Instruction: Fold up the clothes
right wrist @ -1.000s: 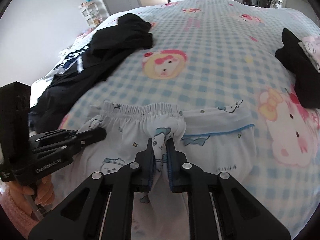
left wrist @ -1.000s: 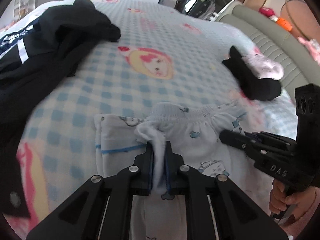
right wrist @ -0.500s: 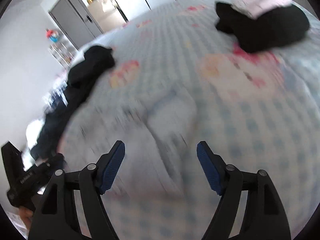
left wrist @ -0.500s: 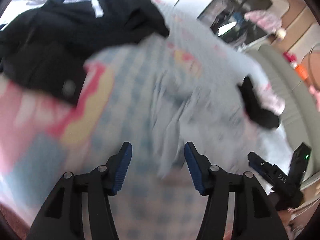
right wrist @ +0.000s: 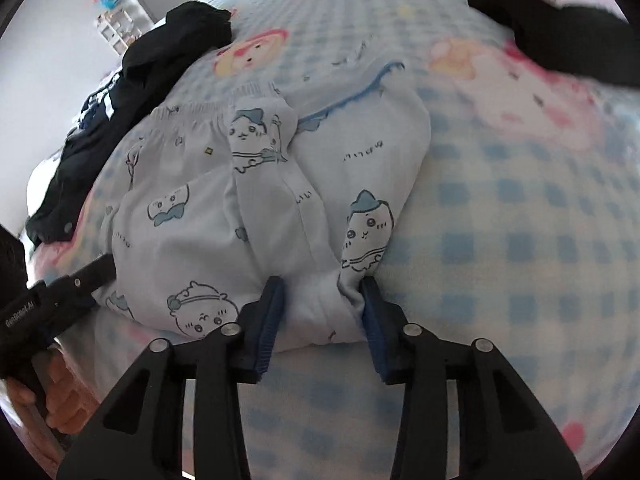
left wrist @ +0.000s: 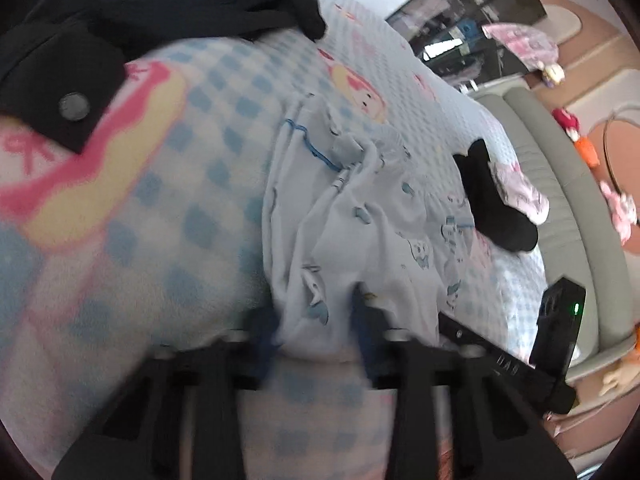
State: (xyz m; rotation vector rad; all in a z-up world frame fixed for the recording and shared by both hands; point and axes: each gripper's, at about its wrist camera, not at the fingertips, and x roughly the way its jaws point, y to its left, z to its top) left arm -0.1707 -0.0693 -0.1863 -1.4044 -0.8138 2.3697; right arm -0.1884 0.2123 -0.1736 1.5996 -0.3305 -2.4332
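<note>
Bed [right wrist: 520, 208]: blue-and-white checked cover with pink cartoon prints; everything lies on it.
Pants [right wrist: 248, 216]: pale blue, cartoon print, partly folded, lying at the near edge of the bed in front of both tools; elastic waistband on the far side.
Left tool [left wrist: 316, 332]: low over the near hem of the pants [left wrist: 360, 240], jaws closing with a bunch of the hem between the blue pads; view too blurred to tell whether they press yet.
Right tool [right wrist: 320, 312]: jaws closing, set either side of a fold of the hem; pads look to be just touching the cloth, not squeezing.
Dark clothes [right wrist: 132, 80]: heap at the far left, well apart.
Black garment [right wrist: 560, 36]: far right of the bed.
Hand [right wrist: 52, 392]: holds the left tool's grip.
</note>
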